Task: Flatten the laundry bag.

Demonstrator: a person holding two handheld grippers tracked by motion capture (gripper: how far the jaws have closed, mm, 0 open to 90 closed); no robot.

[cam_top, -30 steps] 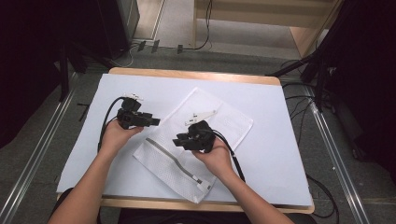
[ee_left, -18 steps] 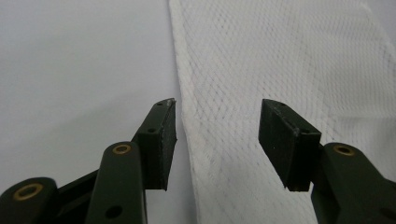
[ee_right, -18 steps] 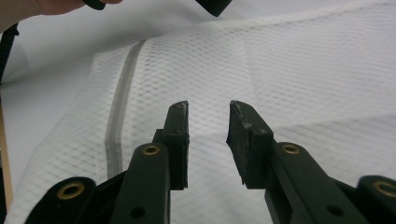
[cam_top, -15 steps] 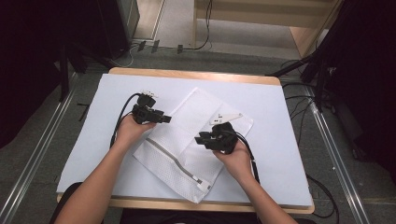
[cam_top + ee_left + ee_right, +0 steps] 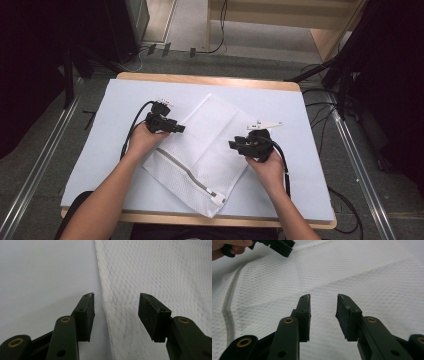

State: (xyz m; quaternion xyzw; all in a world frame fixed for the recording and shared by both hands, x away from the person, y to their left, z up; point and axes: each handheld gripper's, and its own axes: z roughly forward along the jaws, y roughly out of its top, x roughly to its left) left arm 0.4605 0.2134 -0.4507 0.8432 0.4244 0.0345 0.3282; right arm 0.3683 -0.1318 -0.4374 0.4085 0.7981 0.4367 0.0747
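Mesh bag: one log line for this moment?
mesh bag flat on table | zipper closed | left gripper open at bag edge | right gripper open over mesh

A wooden table (image 5: 210,79) topped with a white sheet (image 5: 105,125) is set on a grey carpeted floor (image 5: 45,150). Metal rails (image 5: 37,172) are laid along both sides. Black cables (image 5: 325,107) are strewn at the right, and pale wooden furniture (image 5: 280,12) is seen beyond

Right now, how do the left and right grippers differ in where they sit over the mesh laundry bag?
The left gripper straddles the mesh laundry bag's edge, one jaw over the white table cover; the right gripper has both jaws over mesh. The left's jaws gape wider than the right's. Both are open and hold nothing.
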